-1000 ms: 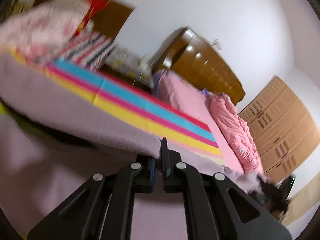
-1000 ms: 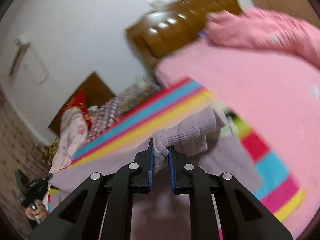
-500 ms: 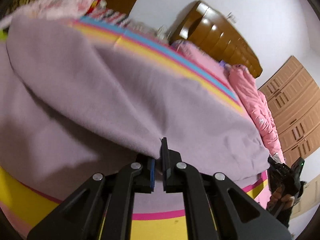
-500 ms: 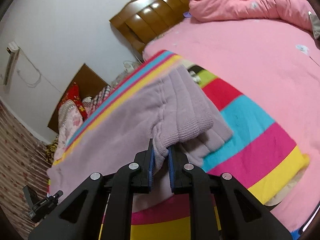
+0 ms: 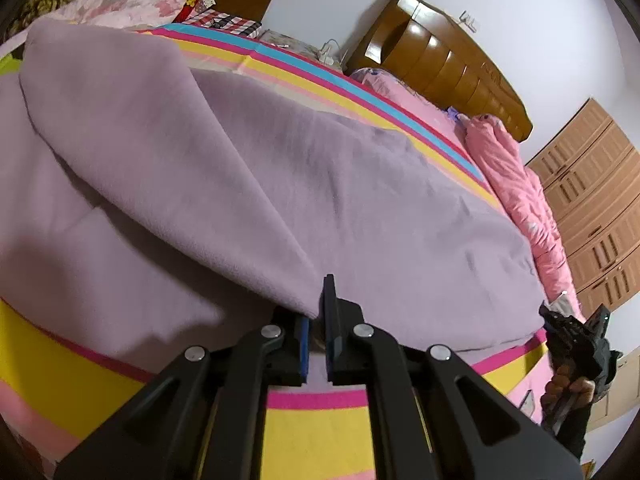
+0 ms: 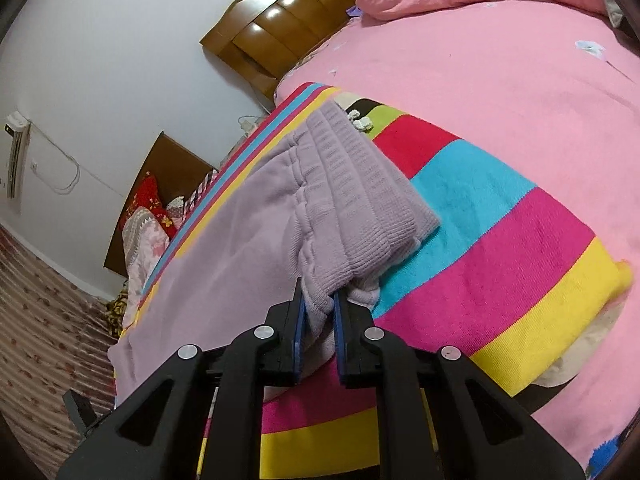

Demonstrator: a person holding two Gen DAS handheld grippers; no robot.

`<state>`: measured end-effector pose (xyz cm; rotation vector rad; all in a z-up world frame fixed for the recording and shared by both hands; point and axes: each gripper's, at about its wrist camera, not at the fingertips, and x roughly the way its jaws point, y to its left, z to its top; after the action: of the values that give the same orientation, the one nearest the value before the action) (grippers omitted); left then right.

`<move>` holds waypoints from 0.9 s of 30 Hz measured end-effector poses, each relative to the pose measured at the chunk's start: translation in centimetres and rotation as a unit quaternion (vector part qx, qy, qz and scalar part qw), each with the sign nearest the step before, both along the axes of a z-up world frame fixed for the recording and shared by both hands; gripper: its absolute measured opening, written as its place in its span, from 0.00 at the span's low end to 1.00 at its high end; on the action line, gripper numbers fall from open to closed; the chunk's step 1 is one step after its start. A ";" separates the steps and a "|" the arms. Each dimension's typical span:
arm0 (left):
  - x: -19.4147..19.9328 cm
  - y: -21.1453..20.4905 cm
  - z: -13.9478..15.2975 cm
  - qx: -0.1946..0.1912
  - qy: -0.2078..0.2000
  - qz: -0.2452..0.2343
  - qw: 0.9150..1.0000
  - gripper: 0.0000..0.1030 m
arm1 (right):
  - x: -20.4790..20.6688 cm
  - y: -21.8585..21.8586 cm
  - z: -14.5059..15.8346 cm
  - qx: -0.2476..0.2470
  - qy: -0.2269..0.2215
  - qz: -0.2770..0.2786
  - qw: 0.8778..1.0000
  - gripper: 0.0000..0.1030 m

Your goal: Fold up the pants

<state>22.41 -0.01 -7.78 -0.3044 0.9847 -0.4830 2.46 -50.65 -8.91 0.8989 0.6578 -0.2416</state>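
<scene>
The bed [image 6: 500,92] filled most of both views, covered by a pink sheet with a striped blanket [image 6: 492,240] laid across it in bands of red, blue, magenta and yellow. On that blanket lay the pants [image 5: 360,200], a soft lilac pair spread flat with one layer folded over another.

The left gripper [image 5: 316,320] had its jaws pressed together on a corner of the upper layer of cloth, low over the near edge of the blanket. The right gripper [image 6: 318,308] was clamped on the ribbed waistband [image 6: 360,200], a thick bunch of knit squeezed between its blue pads. In the left wrist view the right gripper showed small at the far right, with the hand [image 5: 568,384] below it.

A dark wooden headboard [image 5: 440,56] stood against a plain white wall [image 6: 100,40]. A crumpled pink quilt [image 5: 516,184] lay along the far side of the mattress. Beyond it stood a light wooden wardrobe [image 5: 596,208] with rows of panelled doors. On the other side, flowered and red pillows [image 6: 148,216] were heaped against a second dark board, and a white air conditioner [image 6: 16,152] hung on the wall with a cord looping from it.
</scene>
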 end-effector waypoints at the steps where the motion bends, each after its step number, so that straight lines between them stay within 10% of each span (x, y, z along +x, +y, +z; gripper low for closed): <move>1: -0.1 0.6 -0.4 -0.002 0.002 0.000 1.000 0.06 | 0.1 0.1 0.3 -0.008 0.001 -0.001 1.000 0.10; 9: 0.5 1.6 -1.4 -0.035 0.020 -0.001 0.999 0.11 | -0.7 1.2 0.9 -0.005 -0.015 0.012 1.000 0.37; 18: 1.5 2.5 -1.7 -0.078 0.039 0.007 0.996 0.10 | -0.8 3.5 0.2 0.029 -0.019 0.052 0.998 0.37; 21: 1.0 2.5 -1.1 -0.083 0.012 0.017 0.996 0.05 | -0.5 3.7 0.6 0.007 -0.011 0.038 0.999 0.12; 27: -4.2 0.9 5.2 -0.022 -0.077 0.006 0.997 0.05 | -2.0 3.2 2.4 -0.017 -0.015 0.027 0.999 0.08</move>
<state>18.20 0.92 -2.53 -0.3080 0.8226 -0.5110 0.49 -47.41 -6.47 0.8491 0.6485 -0.1898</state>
